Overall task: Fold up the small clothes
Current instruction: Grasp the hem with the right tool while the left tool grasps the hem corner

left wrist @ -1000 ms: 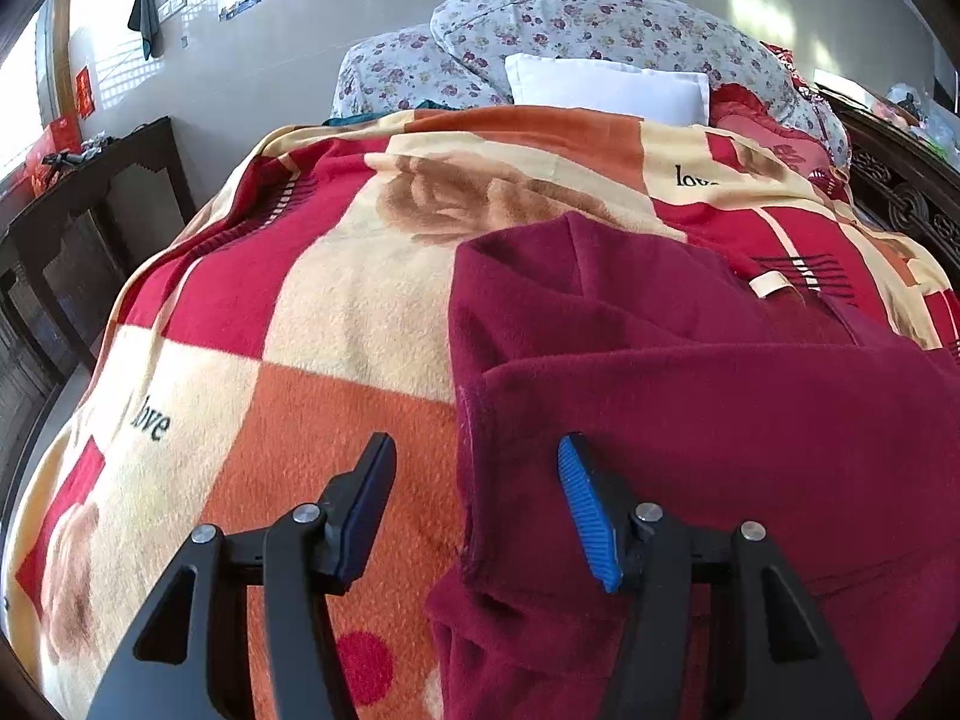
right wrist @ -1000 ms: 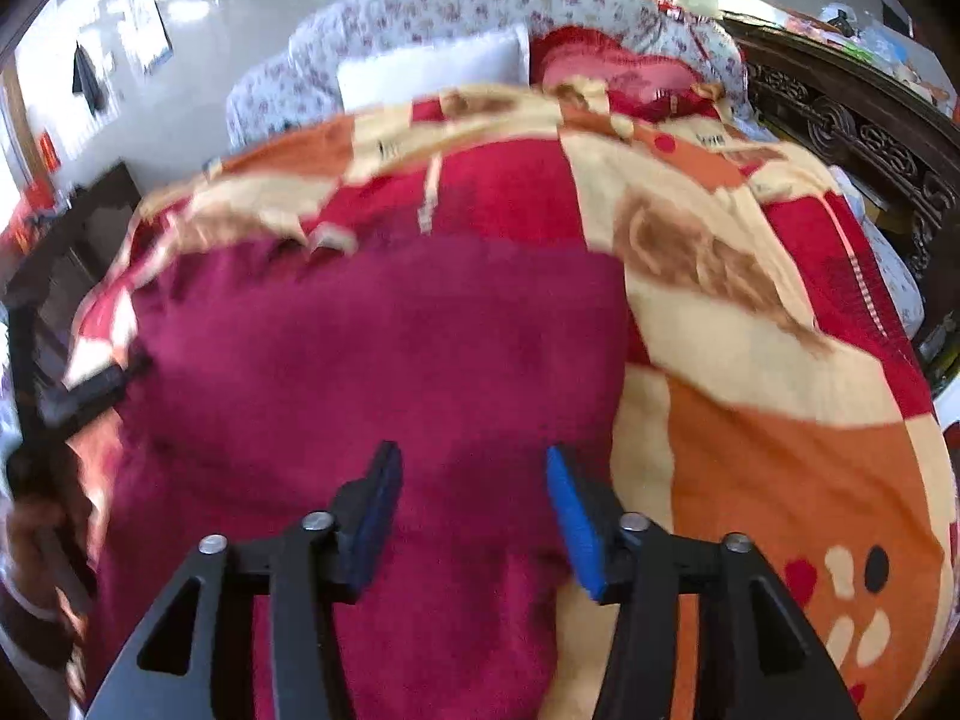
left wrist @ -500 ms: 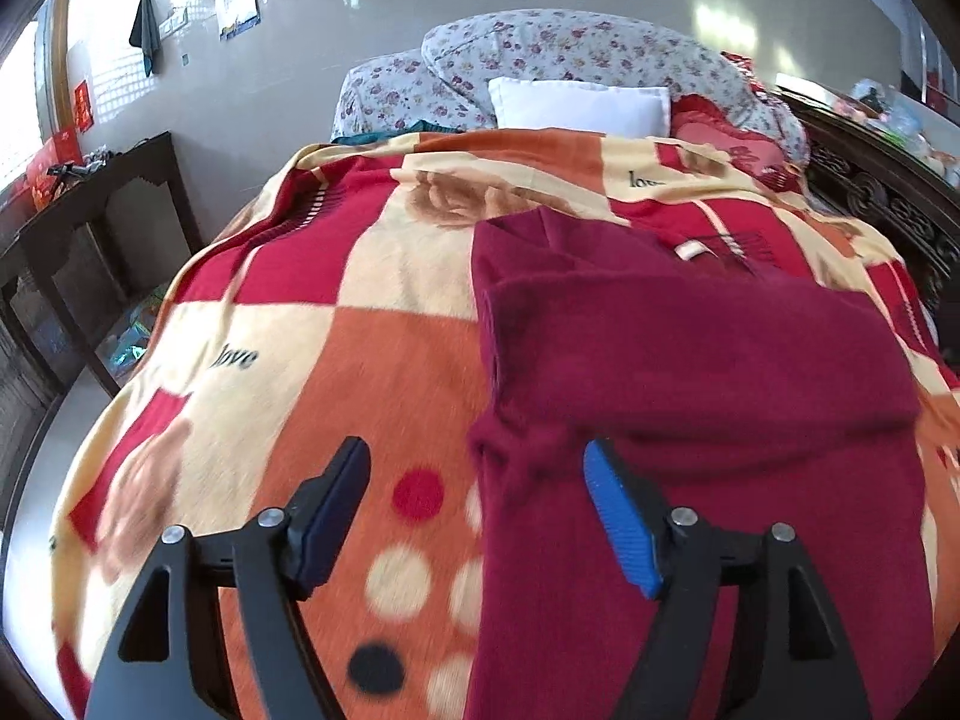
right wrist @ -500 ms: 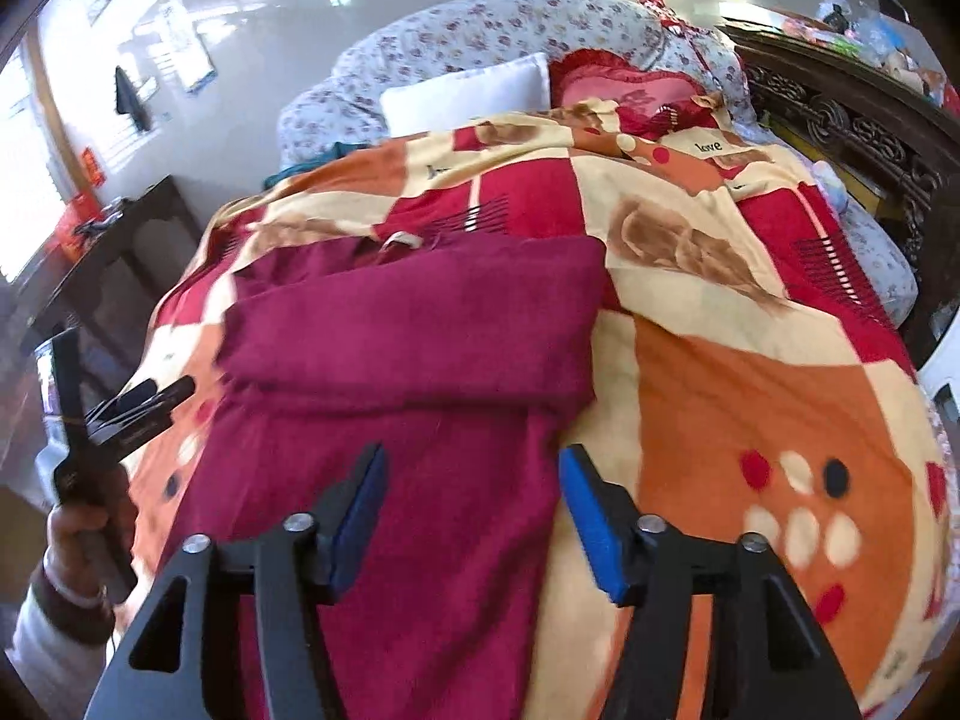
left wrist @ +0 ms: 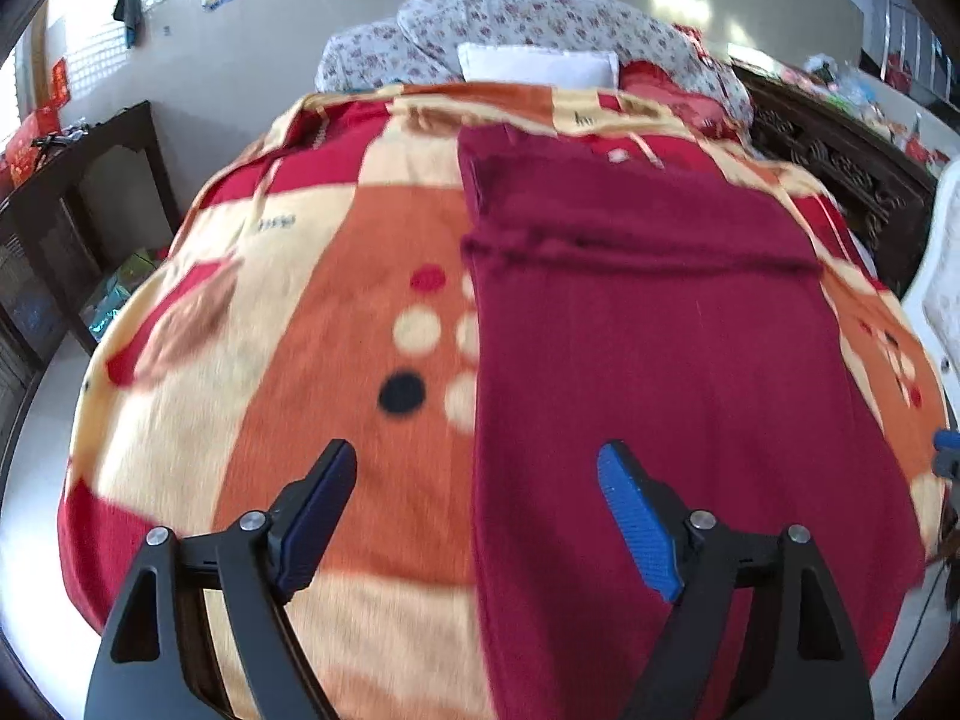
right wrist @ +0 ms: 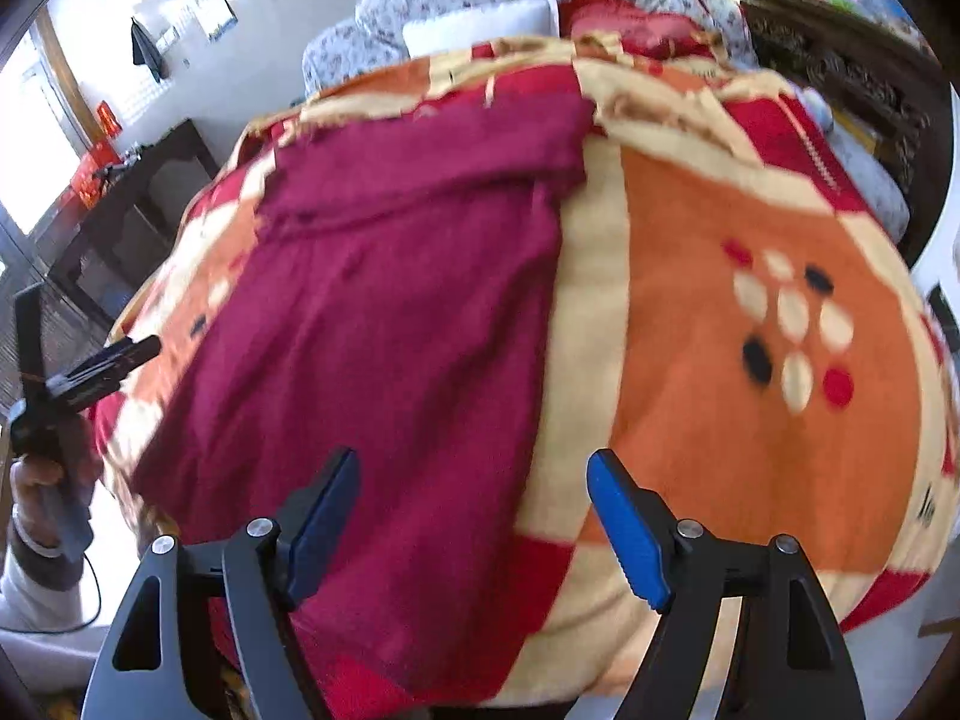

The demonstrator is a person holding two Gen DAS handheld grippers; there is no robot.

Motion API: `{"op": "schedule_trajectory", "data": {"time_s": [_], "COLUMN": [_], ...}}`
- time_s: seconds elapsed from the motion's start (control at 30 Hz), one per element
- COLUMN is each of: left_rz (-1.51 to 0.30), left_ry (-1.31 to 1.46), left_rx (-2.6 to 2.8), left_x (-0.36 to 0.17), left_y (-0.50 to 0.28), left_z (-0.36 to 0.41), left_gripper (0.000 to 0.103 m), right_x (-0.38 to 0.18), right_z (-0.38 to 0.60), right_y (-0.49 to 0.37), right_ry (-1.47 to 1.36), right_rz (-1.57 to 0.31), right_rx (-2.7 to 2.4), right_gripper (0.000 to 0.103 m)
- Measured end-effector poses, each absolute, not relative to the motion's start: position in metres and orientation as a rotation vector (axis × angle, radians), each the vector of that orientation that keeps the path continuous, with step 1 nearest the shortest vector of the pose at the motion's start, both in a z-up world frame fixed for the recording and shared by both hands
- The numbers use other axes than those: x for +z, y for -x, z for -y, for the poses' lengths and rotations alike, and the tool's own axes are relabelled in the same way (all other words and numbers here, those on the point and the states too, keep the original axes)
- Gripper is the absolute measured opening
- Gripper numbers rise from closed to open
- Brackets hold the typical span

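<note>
A dark red garment (left wrist: 660,348) lies flat on the patterned blanket (left wrist: 312,324) of a bed, its far part folded over on itself along a crosswise edge. It also shows in the right wrist view (right wrist: 384,312). My left gripper (left wrist: 477,516) is open and empty, held above the garment's left edge near the bed's foot. My right gripper (right wrist: 474,525) is open and empty above the garment's right edge. The left gripper shows from the side in the right wrist view (right wrist: 90,372).
Pillows (left wrist: 540,60) and a floral quilt (left wrist: 540,18) lie at the head of the bed. A dark wooden cabinet (left wrist: 78,192) stands to the left. A carved dark wooden frame (left wrist: 840,162) runs along the right side.
Both grippers have pulled back toward the foot of the bed and risen, so more of the garment and blanket shows. Both stay open and empty.
</note>
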State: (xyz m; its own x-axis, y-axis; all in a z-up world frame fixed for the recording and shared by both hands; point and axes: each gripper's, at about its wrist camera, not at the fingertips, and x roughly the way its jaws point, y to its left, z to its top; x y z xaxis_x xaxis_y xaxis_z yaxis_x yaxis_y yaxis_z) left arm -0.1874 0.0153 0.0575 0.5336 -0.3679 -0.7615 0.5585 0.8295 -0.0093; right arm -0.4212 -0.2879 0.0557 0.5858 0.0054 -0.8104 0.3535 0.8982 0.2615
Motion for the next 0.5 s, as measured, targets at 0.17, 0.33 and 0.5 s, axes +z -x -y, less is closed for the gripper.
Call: {"op": "schedule_trajectory", "data": {"time_s": [0.17, 0.33, 0.5], "left_rz": [-0.878, -0.963, -1.006], "left_ry": [-0.284, -0.247, -0.244], "left_rx": [-0.559, -0.591, -0.595], "left_x": [0.04, 0.022, 0.008], "left_y": [0.208, 0.217, 0.22], "left_z": [-0.031, -0.04, -0.039], "left_gripper": [0.082, 0.082, 0.082], "right_x": [0.037, 0.023, 0.02], "right_z": [0.281, 0.275, 0.25], "right_y": [0.432, 0.441, 0.44], "right_ry": [-0.459, -0.491, -0.306], "right_rz": [-0.961, -0.979, -0.977], "right_rx": [-0.181, -0.156, -0.174], "right_gripper": [0.082, 0.082, 0.027]}}
